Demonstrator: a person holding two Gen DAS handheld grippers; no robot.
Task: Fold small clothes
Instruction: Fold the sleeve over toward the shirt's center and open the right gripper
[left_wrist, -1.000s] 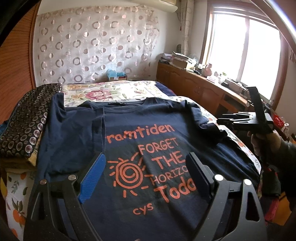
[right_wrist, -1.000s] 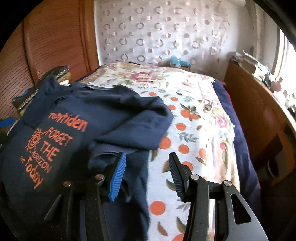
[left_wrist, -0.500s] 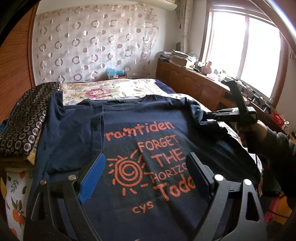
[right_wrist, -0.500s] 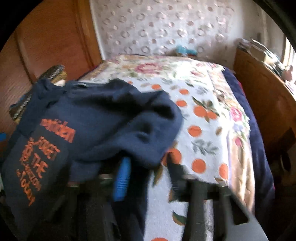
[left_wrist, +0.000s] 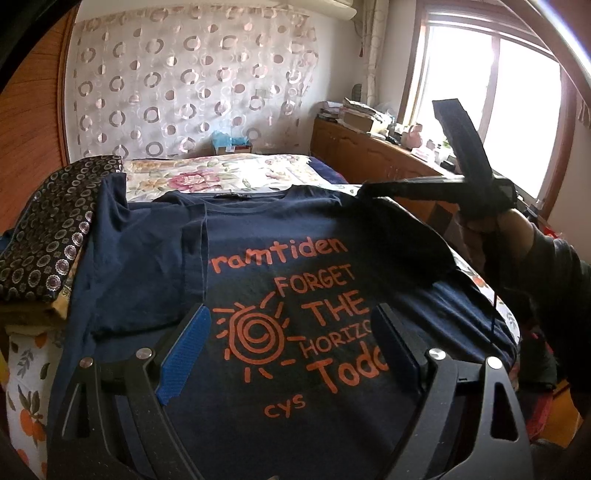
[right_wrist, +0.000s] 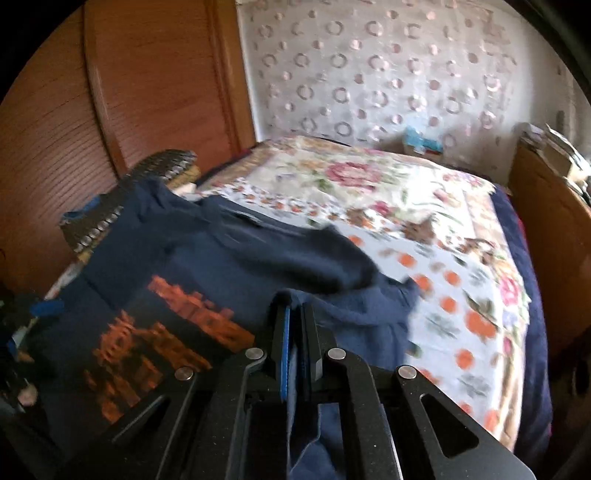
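soft navy t-shirt (right_wrist: 229, 266) sleeve newly lifted, pinched in right gripper (right_wrist: 295, 314)

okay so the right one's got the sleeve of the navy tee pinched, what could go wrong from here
1. The right gripper clamps only a thin fold of the navy T-shirt, so the cloth could slip free mid-fold.
2. The left gripper hovers open, pinning nothing, so the whole shirt may drag across the floral bedspread.
3. The far sleeve lies against the patterned folded cloth and might disturb it.

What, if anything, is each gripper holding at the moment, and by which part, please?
The right gripper is shut on the T-shirt, pinching its sleeve. The left gripper is open above the shirt, holding nothing.
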